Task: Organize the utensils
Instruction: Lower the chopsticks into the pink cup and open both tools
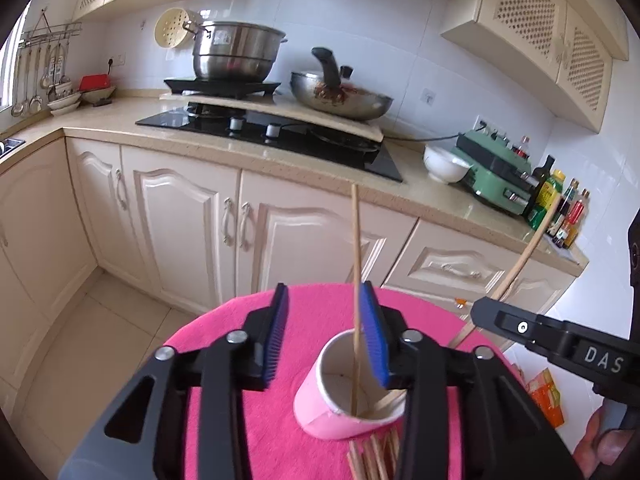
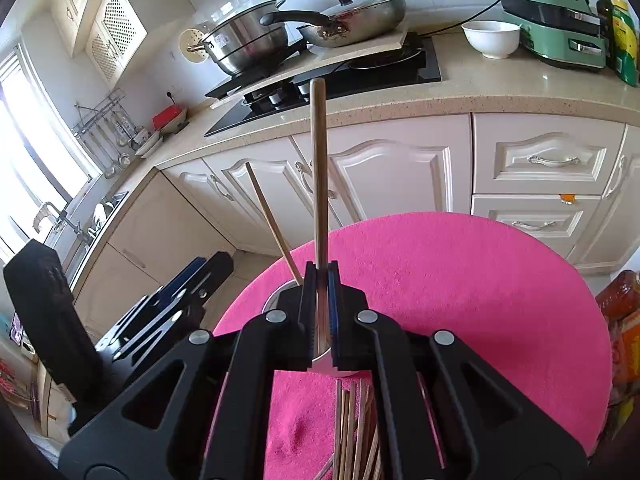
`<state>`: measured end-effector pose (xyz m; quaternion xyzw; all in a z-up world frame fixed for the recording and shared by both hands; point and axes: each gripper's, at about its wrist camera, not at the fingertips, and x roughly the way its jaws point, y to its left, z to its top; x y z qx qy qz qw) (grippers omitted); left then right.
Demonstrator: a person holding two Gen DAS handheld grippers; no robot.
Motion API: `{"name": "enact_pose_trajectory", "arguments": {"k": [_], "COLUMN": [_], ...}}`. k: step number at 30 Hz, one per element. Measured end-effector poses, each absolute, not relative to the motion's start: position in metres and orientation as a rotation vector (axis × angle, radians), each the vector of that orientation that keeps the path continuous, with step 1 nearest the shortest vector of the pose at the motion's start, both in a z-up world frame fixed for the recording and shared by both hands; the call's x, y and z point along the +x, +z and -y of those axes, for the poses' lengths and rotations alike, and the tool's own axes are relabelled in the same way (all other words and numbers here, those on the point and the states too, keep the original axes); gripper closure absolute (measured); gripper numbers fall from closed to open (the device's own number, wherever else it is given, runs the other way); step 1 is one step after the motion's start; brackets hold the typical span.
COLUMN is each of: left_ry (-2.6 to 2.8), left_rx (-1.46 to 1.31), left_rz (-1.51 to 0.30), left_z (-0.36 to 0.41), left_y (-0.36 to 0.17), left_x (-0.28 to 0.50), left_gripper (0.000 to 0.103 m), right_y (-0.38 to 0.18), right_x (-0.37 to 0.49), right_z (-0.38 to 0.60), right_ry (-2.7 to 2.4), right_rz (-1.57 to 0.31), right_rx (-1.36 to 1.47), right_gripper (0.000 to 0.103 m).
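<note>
Chopstick [image 2: 319, 168] was clamped upright in the closed right hand-held gripper [image 2: 320, 316], directly above the pink cup [image 1: 320, 404] at the bench's near edge; the left hand-held gripper [image 1: 326, 336] was held open around another chopstick [image 1: 355, 280] standing in the cup.

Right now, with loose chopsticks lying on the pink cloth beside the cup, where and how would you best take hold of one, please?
I would grip one chopstick from the loose pile near its middle, coming from above with the tool's pads across the stick. They lie flat and roughly parallel on the pink cloth, just in front of the pink cup, so only their upper sides are exposed. Choose one at the pile's edge, probably, to avoid pinching two.
</note>
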<state>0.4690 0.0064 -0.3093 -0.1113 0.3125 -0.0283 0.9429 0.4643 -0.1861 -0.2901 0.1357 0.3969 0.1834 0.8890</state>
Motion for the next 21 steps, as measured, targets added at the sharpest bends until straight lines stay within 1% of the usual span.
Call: {"name": "enact_pose_trajectory", "arguments": {"k": [2, 17, 19, 20, 21], "left_ry": [-0.041, 0.015, 0.009, 0.008, 0.006], "left_rx": [-0.22, -0.161, -0.162, -0.161, -0.159], "left_rz": [-0.663, -0.72, -0.725, -0.727, -0.73], "left_z": [-0.01, -0.024, -0.024, -0.024, -0.024], "left_y": [-0.309, -0.298, -0.296, -0.295, -0.295], "left_x": [0.466, 0.438, 0.434, 0.433, 0.431], "left_gripper": [0.061, 0.061, 0.061, 0.061, 0.061], "right_y": [-0.291, -0.306, -0.305, -0.303, -0.302], "right_x": [0.463, 0.454, 0.452, 0.451, 0.45], "right_z": [0.184, 0.169, 0.168, 0.169, 0.169], "right_ry": [0.376, 0.326, 0.324, 0.318, 0.314], "right_rz": [-0.824, -0.858, -0.857, -0.855, -0.853], "right_rx": [0.281, 0.26, 0.265, 0.265, 0.265], "right_gripper": [0.097, 0.095, 0.089, 0.076, 0.053]}}
